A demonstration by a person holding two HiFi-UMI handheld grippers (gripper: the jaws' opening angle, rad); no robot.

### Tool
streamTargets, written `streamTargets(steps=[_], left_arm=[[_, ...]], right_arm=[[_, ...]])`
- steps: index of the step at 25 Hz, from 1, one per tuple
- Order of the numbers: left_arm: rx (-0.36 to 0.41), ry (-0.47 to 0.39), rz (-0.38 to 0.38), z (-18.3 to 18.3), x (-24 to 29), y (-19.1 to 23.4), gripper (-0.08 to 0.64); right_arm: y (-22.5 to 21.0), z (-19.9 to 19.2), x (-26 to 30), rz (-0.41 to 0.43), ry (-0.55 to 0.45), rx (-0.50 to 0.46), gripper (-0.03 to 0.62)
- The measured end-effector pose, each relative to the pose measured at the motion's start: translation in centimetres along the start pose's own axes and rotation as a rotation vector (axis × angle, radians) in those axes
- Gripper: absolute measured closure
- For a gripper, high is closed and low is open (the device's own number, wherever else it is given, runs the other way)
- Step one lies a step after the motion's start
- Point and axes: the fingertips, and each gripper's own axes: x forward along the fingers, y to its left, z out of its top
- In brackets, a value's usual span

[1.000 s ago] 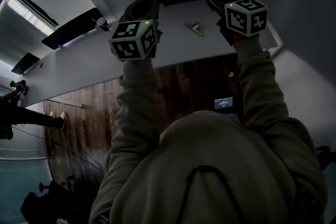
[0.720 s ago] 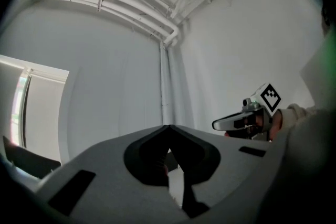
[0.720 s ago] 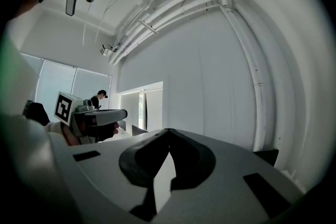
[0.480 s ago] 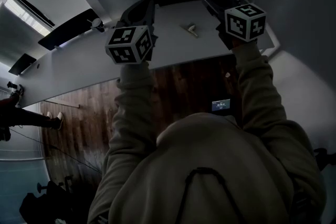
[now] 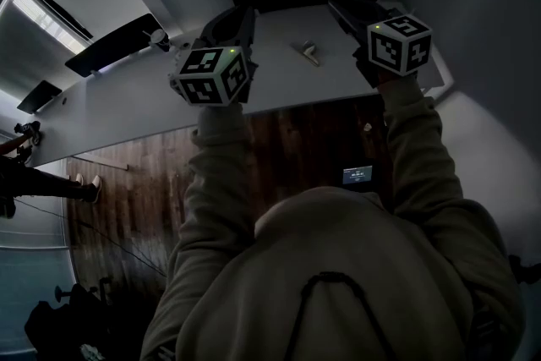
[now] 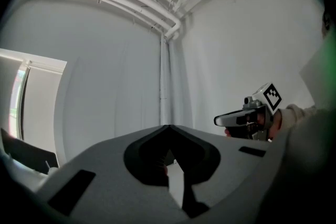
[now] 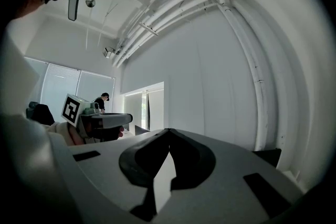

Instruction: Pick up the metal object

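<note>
1. Your left gripper [image 6: 168, 126]: in the left gripper view its grey jaws meet at the tips, pressed together with nothing between them. They point level at a plain white wall [image 6: 115, 76].
2. Your right gripper [image 7: 168, 130]: in the right gripper view its jaws are likewise closed tip to tip and empty, pointing level at a white wall crossed by white pipes [image 7: 173, 2].
3. Black-and-white marker cubes: in the head view, one sits on the left gripper [image 5: 211, 73] and one on the right gripper [image 5: 399, 45], each above an olive hoodie sleeve [image 5: 215, 173].
4. Small pale metal object [image 5: 307, 52]: it lies flat on the long white bench [image 5: 127, 110], in the gap between the two pairs of jaws. It sits nearer your right jaws than your left and is clear of both.
5. Cross views: your right gripper appears to the right of the left jaws, and your left gripper to the left of the right jaws, so the two are held side by side.
6. Dark wooden floor [image 5: 127, 190]: it shows below the near edge of the bench.
</note>
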Motion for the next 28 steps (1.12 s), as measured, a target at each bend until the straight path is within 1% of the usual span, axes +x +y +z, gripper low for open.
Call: streamTargets(steps=[3, 7, 13, 18, 22, 25, 28], left_arm=[[-0.009, -0.005, 0.006, -0.5, 0.8, -0.3, 0.557], [-0.022, 0.005, 0.013, -1.5, 1.2, -0.5, 0.557], [-0.029, 0.009, 0.028, -1.5, 1.5, 0.7, 0.557], [0.009, 0.017, 0.013, -2.1, 2.7, 0.9, 0.557], [-0.004, 0.006, -0.018, -2.1, 3.3, 0.7, 0.557], [-0.024, -0.002, -0.043, -3.4, 5.6, 2.3, 0.557], [-0.041, 0.019, -0.065, -5.7, 10.1, 5.8, 0.557]], right_arm=[[-1.2, -0.4, -0.2, 0.004, -0.002, 0.007, 0.572], [-2.2, -2.0, -0.4, 0.009, 0.014, 0.034, 0.572], [-2.4, -2.1, -0.2, 0.022, 0.011, 0.039, 0.572], [-4.4, -3.5, 0.1, 0.012, 0.003, 0.067, 0.572], [-3.7, -3.9, 0.1, 0.012, 0.014, 0.056, 0.572], [-5.0, -4.6, 2.0, 0.006, 0.023, 0.052, 0.572], [-8.5, -5.1, 6.2, -0.009, 0.023, 0.061, 0.572]])
